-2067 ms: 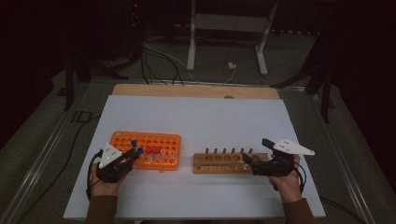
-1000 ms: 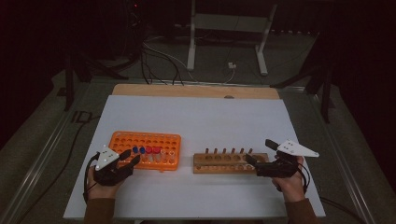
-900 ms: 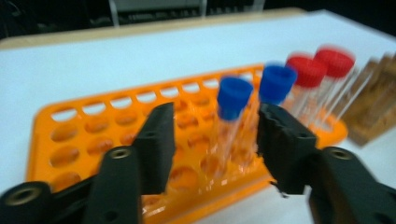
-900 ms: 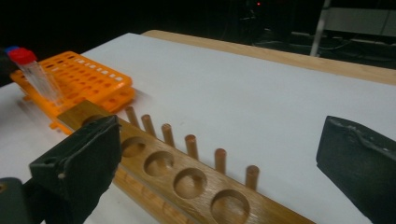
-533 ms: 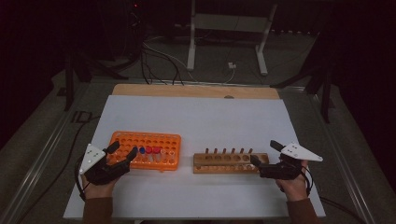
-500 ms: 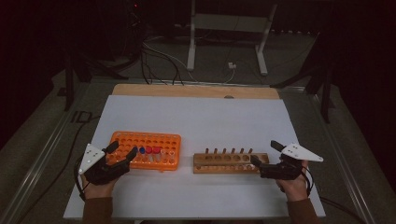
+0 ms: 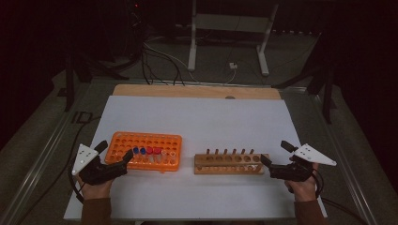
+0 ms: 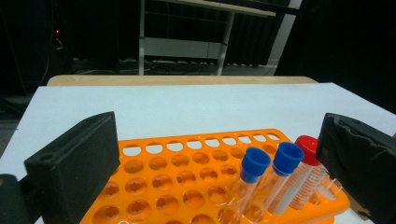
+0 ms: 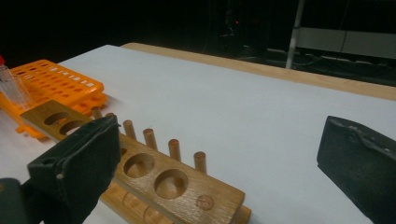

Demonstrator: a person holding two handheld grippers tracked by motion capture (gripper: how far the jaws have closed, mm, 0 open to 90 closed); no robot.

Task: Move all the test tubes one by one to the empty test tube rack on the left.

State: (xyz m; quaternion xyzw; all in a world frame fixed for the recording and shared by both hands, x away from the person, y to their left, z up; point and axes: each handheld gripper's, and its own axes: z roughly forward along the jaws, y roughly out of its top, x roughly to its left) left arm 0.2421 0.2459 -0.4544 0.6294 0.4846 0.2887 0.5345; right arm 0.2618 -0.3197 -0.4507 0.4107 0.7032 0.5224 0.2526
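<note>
Orange tube rack (image 7: 144,151) lies on the left half of the white table (image 7: 202,117), toward the near edge, with two blue-capped tubes (image 8: 261,179) and a red-capped tube (image 8: 303,175) standing in its front rows near its right end, along with other tubes whose caps are hard to make out. Just to its right, apart from it, sits a wooden rack (image 7: 231,163) with a row of pegs along its back and round holes in its top. The left gripper (image 7: 112,157) rests at the orange rack's near-left corner, jaws spread wide and holding nothing. The right gripper (image 7: 277,159) sits at the wooden rack's right end, jaws likewise wide and empty. Behind both racks the white surface runs bare to the far wooden strip (image 7: 197,91). Bare table also lies between the right gripper and the right edge.
</note>
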